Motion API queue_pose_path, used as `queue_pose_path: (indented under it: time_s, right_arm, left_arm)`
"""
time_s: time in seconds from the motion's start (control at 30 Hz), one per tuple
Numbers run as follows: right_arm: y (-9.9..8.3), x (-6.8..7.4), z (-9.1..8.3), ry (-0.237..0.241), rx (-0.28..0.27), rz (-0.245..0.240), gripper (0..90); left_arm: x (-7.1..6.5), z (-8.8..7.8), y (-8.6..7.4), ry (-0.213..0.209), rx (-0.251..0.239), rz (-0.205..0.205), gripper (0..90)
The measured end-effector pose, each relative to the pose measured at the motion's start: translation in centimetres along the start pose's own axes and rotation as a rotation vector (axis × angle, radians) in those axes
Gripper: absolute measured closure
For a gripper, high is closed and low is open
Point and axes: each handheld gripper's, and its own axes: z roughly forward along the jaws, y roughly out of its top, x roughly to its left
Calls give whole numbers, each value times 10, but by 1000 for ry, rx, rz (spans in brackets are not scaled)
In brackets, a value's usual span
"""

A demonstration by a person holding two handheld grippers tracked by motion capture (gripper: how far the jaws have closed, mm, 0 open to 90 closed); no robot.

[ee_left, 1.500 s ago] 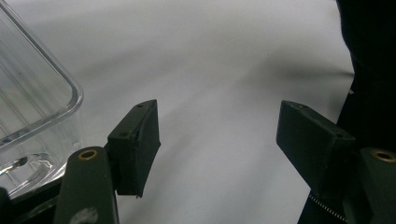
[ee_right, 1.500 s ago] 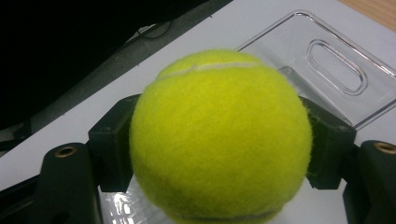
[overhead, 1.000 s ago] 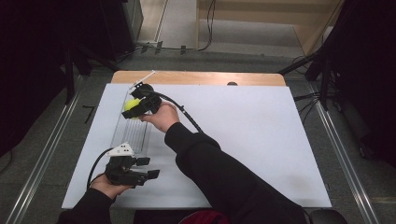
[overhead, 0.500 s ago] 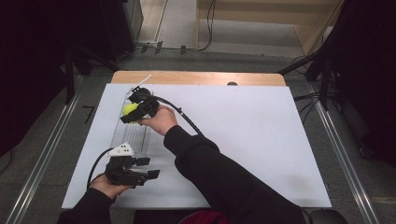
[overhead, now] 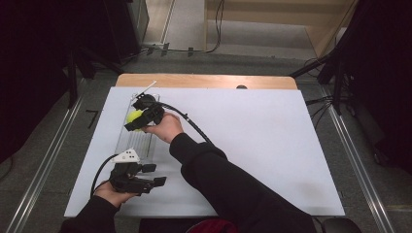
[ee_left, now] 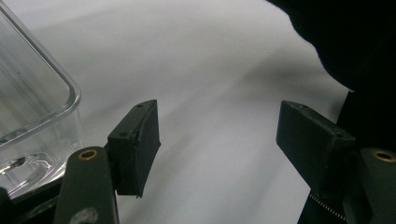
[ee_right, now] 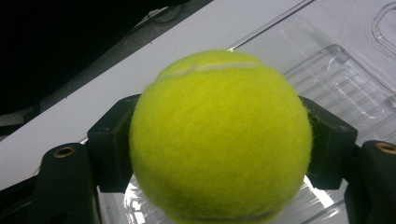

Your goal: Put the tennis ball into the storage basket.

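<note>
Pinching a yellow tennis ball between its jaws, the right gripper is held over the clear plastic tray on the white table. The left gripper is kept just beside the tray's near end, its jaws spread with nothing between them.

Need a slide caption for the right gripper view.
Right tool clamps a tennis ball above a clear plastic tray.
</note>
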Motion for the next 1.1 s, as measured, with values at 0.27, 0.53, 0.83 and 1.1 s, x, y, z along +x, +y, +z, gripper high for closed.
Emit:
queue_pose_path:
  time_s: [0.27, 0.53, 0.83, 1.1]
  right_arm:
    - [-3, -2, 5, -7, -7, 40, 222]
    - [-1, -4, 1, 6, -43, 54, 206]
    - [-2, -4, -4, -2, -29, 36, 186]
    - [-4, -4, -11, -9, -26, 30, 186]
  left_arm:
    - [0, 0, 0, 0, -1, -1, 309]
    - [0, 0, 0, 3, 0, -1, 309]
    - [0, 0, 0, 2, 2, -3, 309]
    - [0, 0, 0, 3, 1, -2, 309]
